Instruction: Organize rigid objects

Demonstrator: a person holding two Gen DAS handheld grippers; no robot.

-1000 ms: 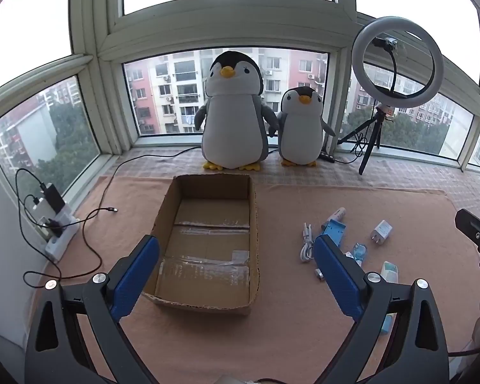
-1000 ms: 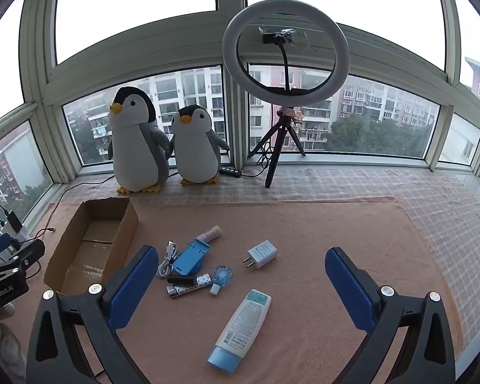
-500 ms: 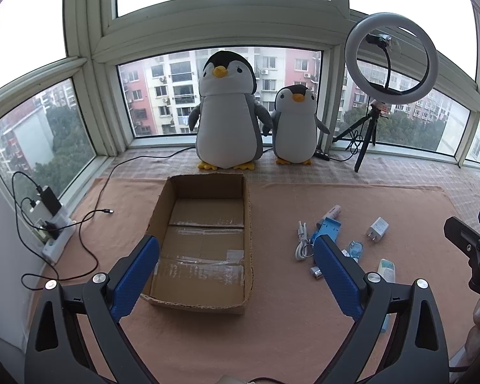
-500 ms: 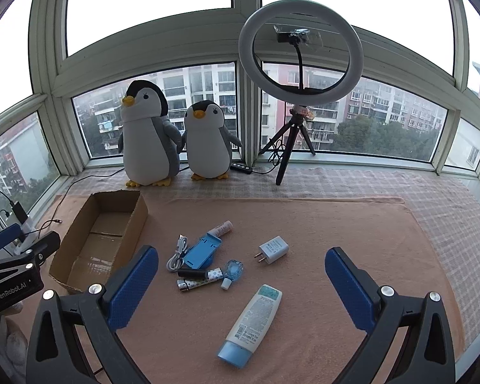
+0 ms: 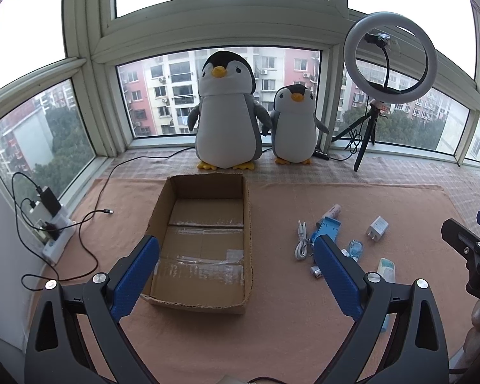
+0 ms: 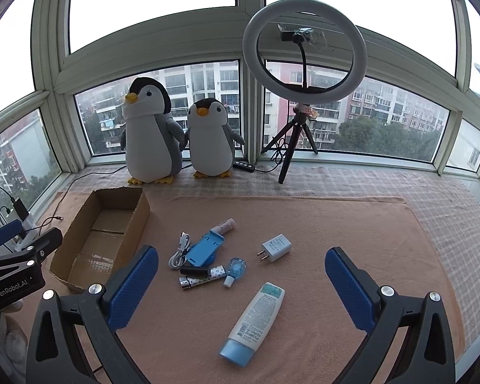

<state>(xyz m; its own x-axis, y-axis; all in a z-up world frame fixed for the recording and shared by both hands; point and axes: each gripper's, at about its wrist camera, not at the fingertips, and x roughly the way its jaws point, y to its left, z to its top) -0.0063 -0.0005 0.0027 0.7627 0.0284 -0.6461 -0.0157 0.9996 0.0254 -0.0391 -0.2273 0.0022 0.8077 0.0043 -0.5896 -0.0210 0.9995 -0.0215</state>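
Observation:
An empty cardboard box (image 5: 204,243) (image 6: 102,240) lies open on the peach mat. To its right is a scatter of small items: a white lotion tube with a blue cap (image 6: 256,320), a white plug adapter (image 6: 276,247) (image 5: 377,226), a blue phone stand (image 6: 205,250) (image 5: 328,228), a coiled white cable (image 6: 179,252) (image 5: 301,245), a pink-capped tube (image 6: 224,225), patterned lipsticks (image 6: 201,276) and a small blue round bottle (image 6: 236,268). My left gripper (image 5: 236,276) hovers open over the box's near end. My right gripper (image 6: 241,281) is open above the lotion tube and holds nothing.
Two plush penguins (image 5: 227,112) (image 5: 293,124) and a ring light on a tripod (image 6: 304,73) stand along the window sill. A power strip with chargers and trailing cables (image 5: 48,224) sits at the mat's left edge. Windows enclose the far side.
Both grippers have drifted slightly, the left view shifting so the box and penguins sit further right, the right view so the items sit further right. Both stayed open.

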